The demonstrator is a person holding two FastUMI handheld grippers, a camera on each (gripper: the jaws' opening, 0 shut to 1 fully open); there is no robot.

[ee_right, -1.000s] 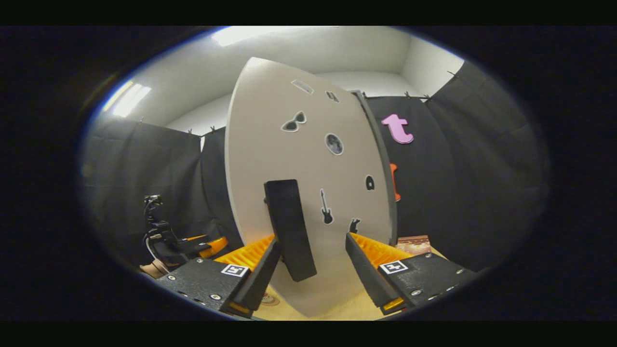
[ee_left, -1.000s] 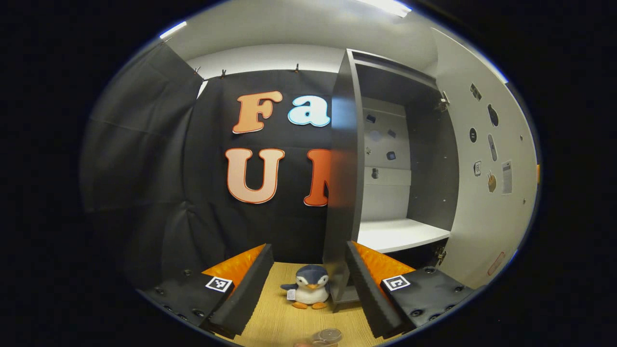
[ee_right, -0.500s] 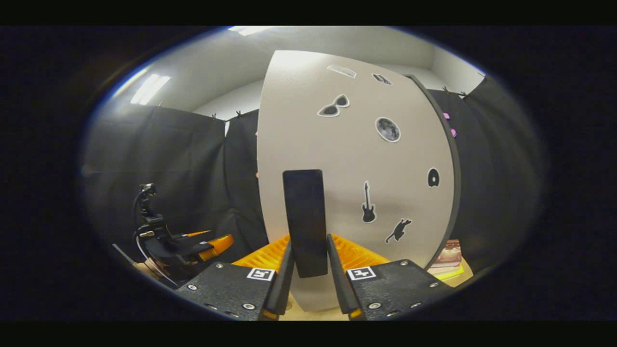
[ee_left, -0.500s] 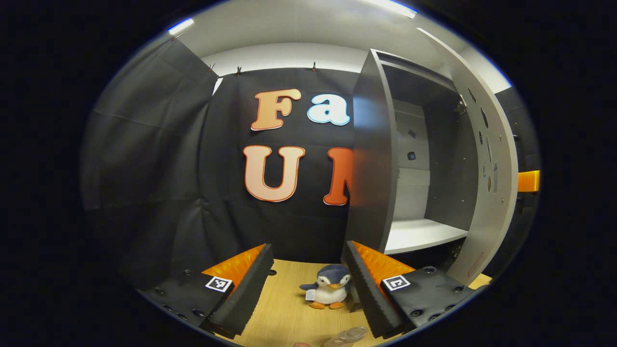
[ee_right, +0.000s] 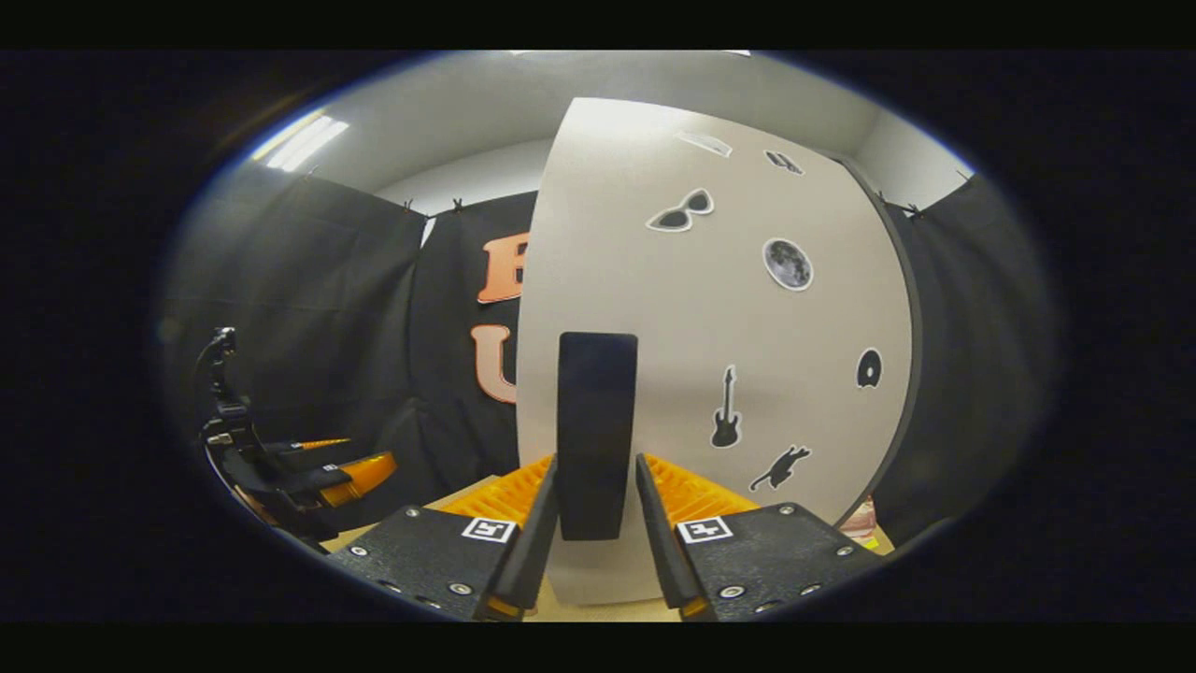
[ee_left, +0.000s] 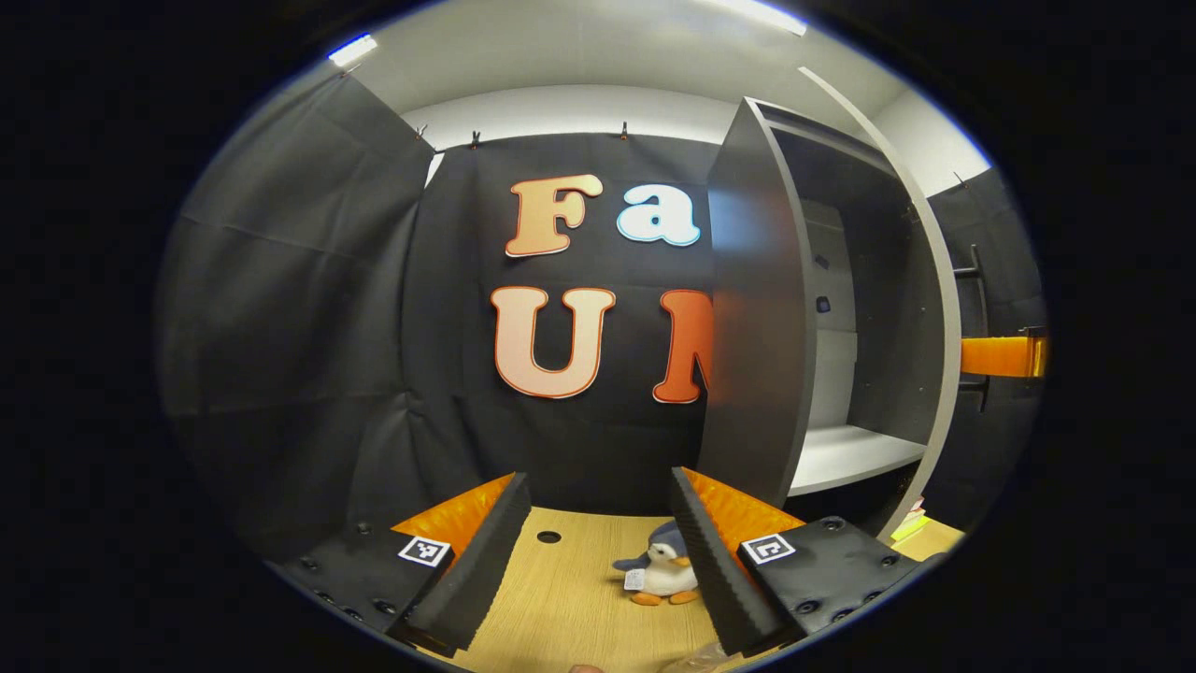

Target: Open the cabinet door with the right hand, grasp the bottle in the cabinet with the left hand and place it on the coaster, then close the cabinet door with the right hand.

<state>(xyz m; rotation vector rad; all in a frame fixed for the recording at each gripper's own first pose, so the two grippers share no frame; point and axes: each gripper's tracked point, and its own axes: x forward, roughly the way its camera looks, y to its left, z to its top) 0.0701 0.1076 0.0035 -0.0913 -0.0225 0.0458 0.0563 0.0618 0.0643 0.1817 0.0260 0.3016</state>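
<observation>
- Right claw [ee_right: 598, 523] is clamped on the cabinet door's black handle [ee_right: 596, 421]; push steadily along the hinge arc.
- Left claw [ee_left: 598, 551] gapes empty over the bench [ee_left: 561, 608].
- Bottle [ee_left: 696, 660] peeks at the bottom edge, clear of the door [ee_right: 710, 327].

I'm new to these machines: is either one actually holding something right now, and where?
The right gripper holds the cabinet door by its handle. The left gripper holds nothing.

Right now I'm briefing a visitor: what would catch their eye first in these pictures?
First, the pale cabinet door dotted with stickers, with the right gripper shut on its dark handle. Next, the cabinet standing open, its white shelf bare. Then the toy penguin on the wooden table between the left gripper's open fingers.
</observation>
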